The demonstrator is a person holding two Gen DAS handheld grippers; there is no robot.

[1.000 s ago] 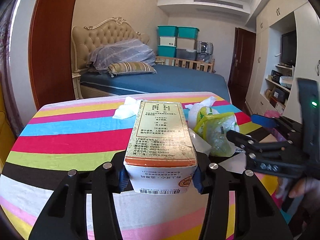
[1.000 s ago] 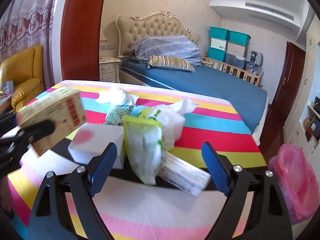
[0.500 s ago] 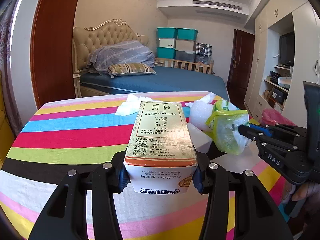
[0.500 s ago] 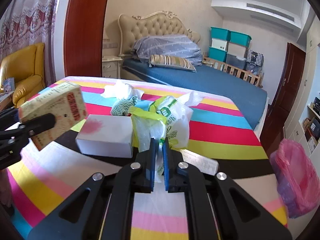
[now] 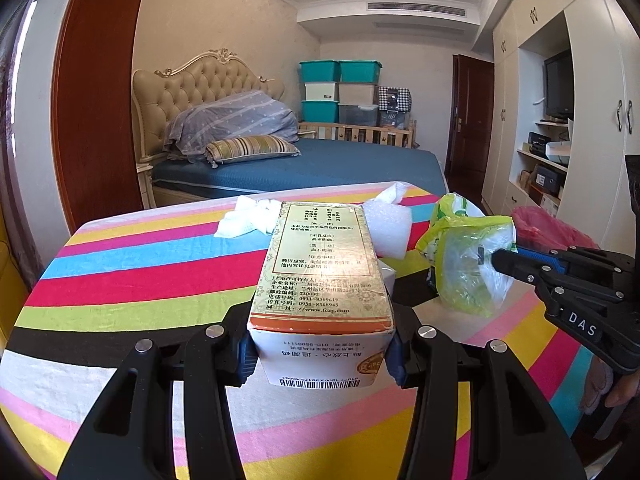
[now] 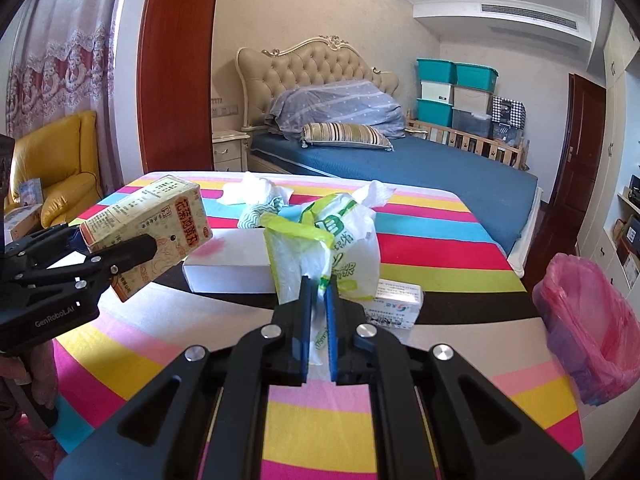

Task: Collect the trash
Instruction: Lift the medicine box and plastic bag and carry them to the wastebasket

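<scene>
Right gripper [image 6: 318, 300], spread a second ago, now pinches the plastic bag [image 6: 332, 240], ready for the pink-lined bin [image 6: 580, 320] at three o'clock; left gripper [image 5: 320, 354] clamps the carton [image 5: 320, 276].

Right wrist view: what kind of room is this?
A home bedroom, most likely. A bed with a tufted headboard sits behind the striped table, with a nightstand beside it and stacked storage bins against the far wall.
</scene>
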